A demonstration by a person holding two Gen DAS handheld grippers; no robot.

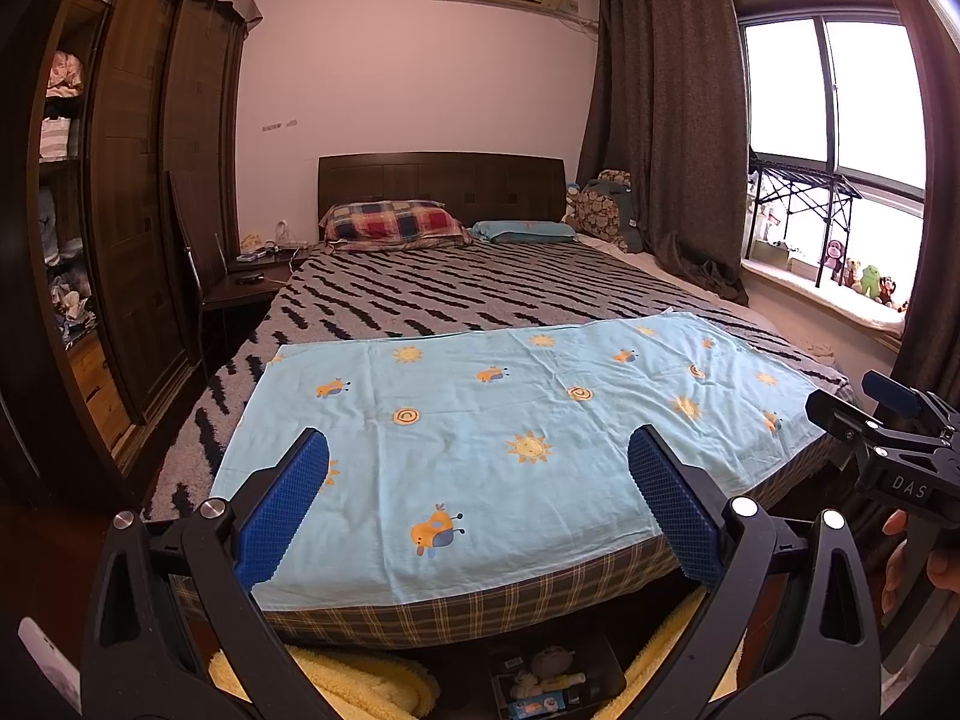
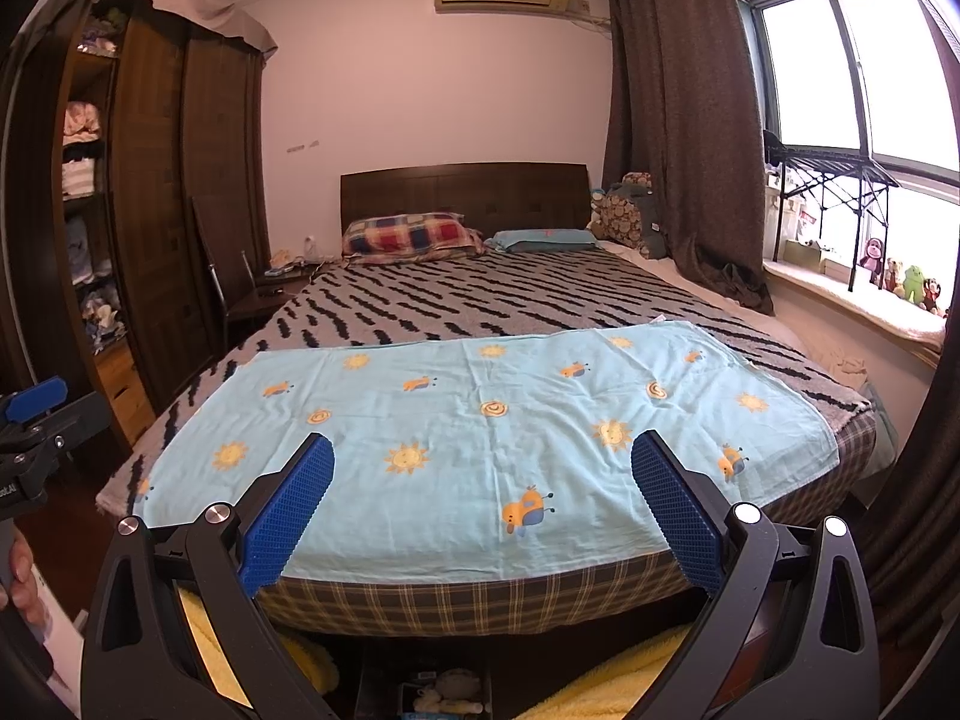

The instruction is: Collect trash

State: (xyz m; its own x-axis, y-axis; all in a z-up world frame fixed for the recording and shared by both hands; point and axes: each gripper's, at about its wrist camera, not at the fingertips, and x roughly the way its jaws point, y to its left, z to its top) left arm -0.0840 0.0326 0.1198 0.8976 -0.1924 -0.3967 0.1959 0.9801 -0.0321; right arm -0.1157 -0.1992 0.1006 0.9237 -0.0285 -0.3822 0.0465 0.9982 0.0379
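Honestly, nothing is held: the left gripper (image 1: 478, 468) and right gripper (image 2: 482, 474) both hang spread wide above the foot of the bed (image 1: 480, 606). No trash shows on the blue sheet (image 1: 510, 408). The risk is snatching the sheet, or taking the toys in the box (image 1: 552, 684) below for litter. Farther off, pillows (image 1: 393, 222) and windowsill (image 1: 840, 294) show no litter either.

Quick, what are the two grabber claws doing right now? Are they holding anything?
Left gripper: open, holding nothing, above the blue sheet.
Right gripper: open, holding nothing.
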